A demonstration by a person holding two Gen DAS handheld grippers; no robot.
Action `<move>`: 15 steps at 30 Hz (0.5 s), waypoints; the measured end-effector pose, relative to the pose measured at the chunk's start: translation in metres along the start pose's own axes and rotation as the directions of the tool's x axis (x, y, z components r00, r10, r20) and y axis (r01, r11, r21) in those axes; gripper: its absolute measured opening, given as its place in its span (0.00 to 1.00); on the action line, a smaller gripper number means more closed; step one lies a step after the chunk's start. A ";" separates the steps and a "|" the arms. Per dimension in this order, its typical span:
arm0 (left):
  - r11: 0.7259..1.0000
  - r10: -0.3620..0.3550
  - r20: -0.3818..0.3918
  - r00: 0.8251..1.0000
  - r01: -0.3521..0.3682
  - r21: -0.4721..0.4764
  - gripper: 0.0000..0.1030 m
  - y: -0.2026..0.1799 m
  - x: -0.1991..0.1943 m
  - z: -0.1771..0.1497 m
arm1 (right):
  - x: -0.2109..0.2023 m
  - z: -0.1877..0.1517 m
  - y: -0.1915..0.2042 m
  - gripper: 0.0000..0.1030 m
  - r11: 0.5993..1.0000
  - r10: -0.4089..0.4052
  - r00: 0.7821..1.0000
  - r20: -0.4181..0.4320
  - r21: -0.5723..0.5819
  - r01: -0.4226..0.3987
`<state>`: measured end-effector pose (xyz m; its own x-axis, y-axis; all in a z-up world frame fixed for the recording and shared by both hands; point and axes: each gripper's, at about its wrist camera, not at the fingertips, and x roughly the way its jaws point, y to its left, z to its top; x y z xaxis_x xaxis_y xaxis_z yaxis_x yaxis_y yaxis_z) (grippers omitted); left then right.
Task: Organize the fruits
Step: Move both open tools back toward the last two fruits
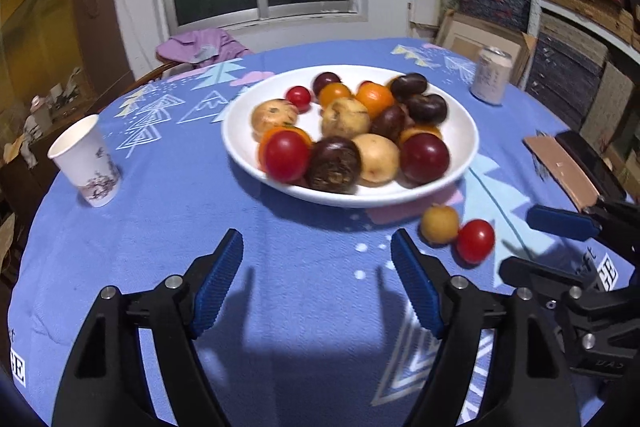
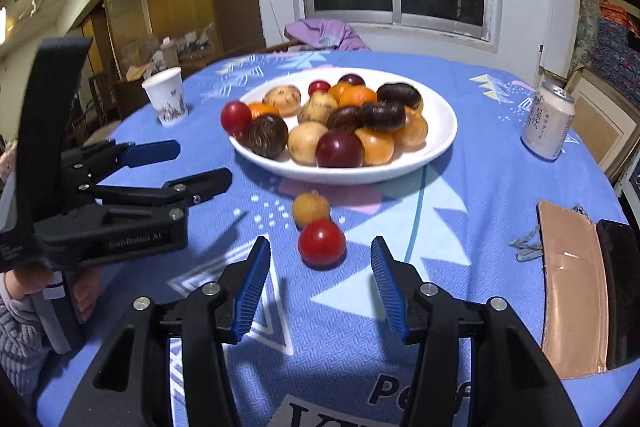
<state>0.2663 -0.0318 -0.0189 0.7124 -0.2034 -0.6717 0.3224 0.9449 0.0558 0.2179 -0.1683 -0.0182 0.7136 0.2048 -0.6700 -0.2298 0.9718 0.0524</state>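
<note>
A white plate [image 1: 456, 183] [image 2: 440, 143] on the blue tablecloth holds several fruits: red, dark purple, orange and tan. Two fruits lie on the cloth in front of it: a small tan fruit [image 1: 439, 223] [image 2: 311, 207] and a red fruit [image 1: 475, 240] [image 2: 321, 242], touching each other. My left gripper [image 1: 317, 263] [image 2: 188, 163] is open and empty, over bare cloth left of the two loose fruits. My right gripper [image 2: 320, 267] [image 1: 528, 239] is open and empty, with the red fruit just ahead between its fingertips.
A paper cup [image 1: 86, 163] [image 2: 166, 101] stands at the left. A drink can [image 1: 491, 75] [image 2: 548, 123] stands at the right. A phone in a tan case [image 1: 568, 167] [image 2: 576, 291] lies near the right edge. A chair with purple cloth [image 1: 200, 45] is behind the table.
</note>
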 end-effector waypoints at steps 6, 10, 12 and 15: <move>0.997 -0.061 -0.035 0.998 0.062 0.040 0.72 -0.021 0.011 0.001 | 0.005 -0.004 -0.003 0.52 0.999 0.009 0.997 -0.071 -0.042 -0.012; 0.993 -0.094 -0.045 0.995 0.096 0.064 0.72 -0.038 0.019 0.009 | -0.001 -0.008 -0.003 0.52 0.995 0.017 0.996 -0.089 -0.096 -0.025; 0.991 -0.113 -0.044 0.993 0.116 0.067 0.72 -0.045 0.023 0.013 | -0.004 -0.008 -0.006 0.53 0.996 0.018 0.996 -0.083 -0.091 -0.026; 0.989 -0.143 -0.054 0.988 0.145 0.028 0.88 -0.050 0.029 0.019 | -0.003 -0.007 -0.009 0.54 0.996 0.021 0.996 -0.086 -0.082 -0.028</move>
<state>0.2831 -0.0899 -0.0273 0.6240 -0.3227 -0.7116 0.4394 0.8980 -0.0219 0.2126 -0.1782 -0.0220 0.6491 0.2144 -0.7298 -0.3029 0.9530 0.0106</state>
